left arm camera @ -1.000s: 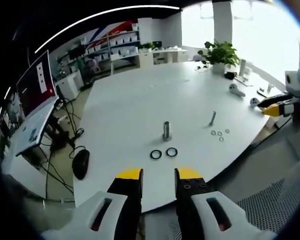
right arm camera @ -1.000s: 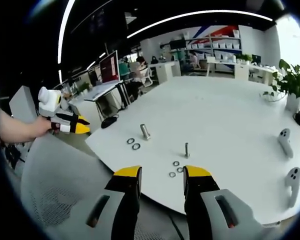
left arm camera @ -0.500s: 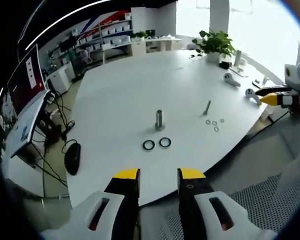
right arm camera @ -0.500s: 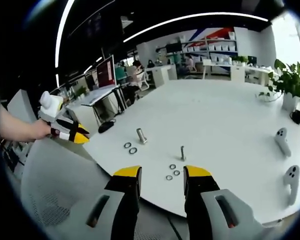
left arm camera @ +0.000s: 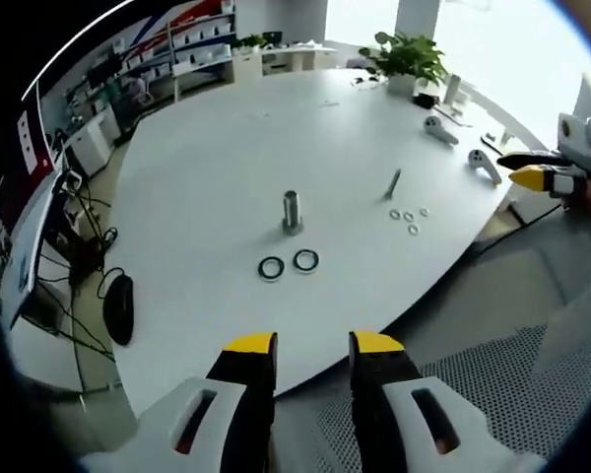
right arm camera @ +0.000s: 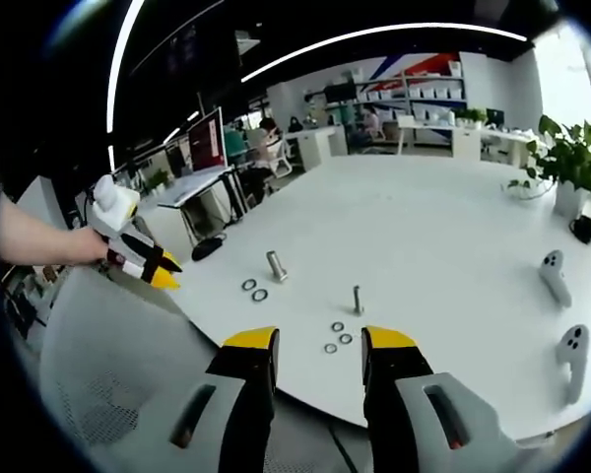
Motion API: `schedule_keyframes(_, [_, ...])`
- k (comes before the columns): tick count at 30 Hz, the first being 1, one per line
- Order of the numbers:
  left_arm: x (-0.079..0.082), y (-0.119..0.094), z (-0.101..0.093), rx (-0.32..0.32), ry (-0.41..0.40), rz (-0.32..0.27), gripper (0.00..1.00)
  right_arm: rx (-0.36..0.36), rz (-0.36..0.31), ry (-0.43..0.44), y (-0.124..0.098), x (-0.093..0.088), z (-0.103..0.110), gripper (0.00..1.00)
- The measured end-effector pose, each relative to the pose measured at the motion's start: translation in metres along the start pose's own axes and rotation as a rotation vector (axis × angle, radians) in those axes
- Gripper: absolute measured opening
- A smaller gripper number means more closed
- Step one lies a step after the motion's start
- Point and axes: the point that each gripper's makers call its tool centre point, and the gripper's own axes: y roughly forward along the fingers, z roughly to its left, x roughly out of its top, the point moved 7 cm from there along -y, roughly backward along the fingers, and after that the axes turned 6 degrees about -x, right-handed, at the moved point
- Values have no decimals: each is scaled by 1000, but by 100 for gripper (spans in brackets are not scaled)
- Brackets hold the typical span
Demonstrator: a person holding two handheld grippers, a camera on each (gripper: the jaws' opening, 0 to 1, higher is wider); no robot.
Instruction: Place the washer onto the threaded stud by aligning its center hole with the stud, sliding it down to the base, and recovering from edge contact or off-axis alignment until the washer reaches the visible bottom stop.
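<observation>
A thin threaded stud [left arm camera: 393,182] [right arm camera: 357,299] stands upright on the white table [left arm camera: 227,158]. Several small washers [left arm camera: 409,217] [right arm camera: 337,338] lie flat beside its base. Further left stands a thicker metal stud [left arm camera: 292,212] [right arm camera: 276,265] with two black rings [left arm camera: 289,264] [right arm camera: 254,290] next to it. My left gripper [left arm camera: 313,345] hangs open off the table's near edge, holding nothing. My right gripper [right arm camera: 320,342] is open too, short of the edge, in line with the small washers. Each gripper also appears in the other's view, the right gripper [left arm camera: 542,174] and the left gripper [right arm camera: 143,261], away from the table.
Two white controllers [left arm camera: 460,148] [right arm camera: 561,310] lie on the table's far right side, near a potted plant [left arm camera: 409,54] [right arm camera: 571,158]. A black mouse [left arm camera: 118,307] [right arm camera: 209,246] sits on a lower desk. A mesh chair seat [right arm camera: 108,394] is under both grippers.
The left gripper view has shifted, looking down on the table more steeply. In the right gripper view, the left gripper has tilted its tips downward. Nothing on the table moved.
</observation>
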Motion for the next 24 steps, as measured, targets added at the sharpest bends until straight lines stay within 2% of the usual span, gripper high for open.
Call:
schedule_keyframes(3, [9,8,2,-3,13,1,27,-5,-16,-5,-1,2,-1,35])
schedule_keyframes(6, [14,19,6,-7,13,9,27,-6,-5,-5,0,1,-1,35])
schedule_keyframes(14, [26,46,20,-2,40,67,28,-19,-4,1,0,0,-3,35])
schedule_keyframes(16, [32,51,24,18,91,56,27,-25,-7,2,-1,1,-4,35])
schedule_keyframes(18, [34,60,28,29,125,89,27,-33,-9,8,-1,1,-5,35])
schedule_keyframes(24, [36,79,33,6,136,158,28,-44,-7,10,-1,0,-6,35])
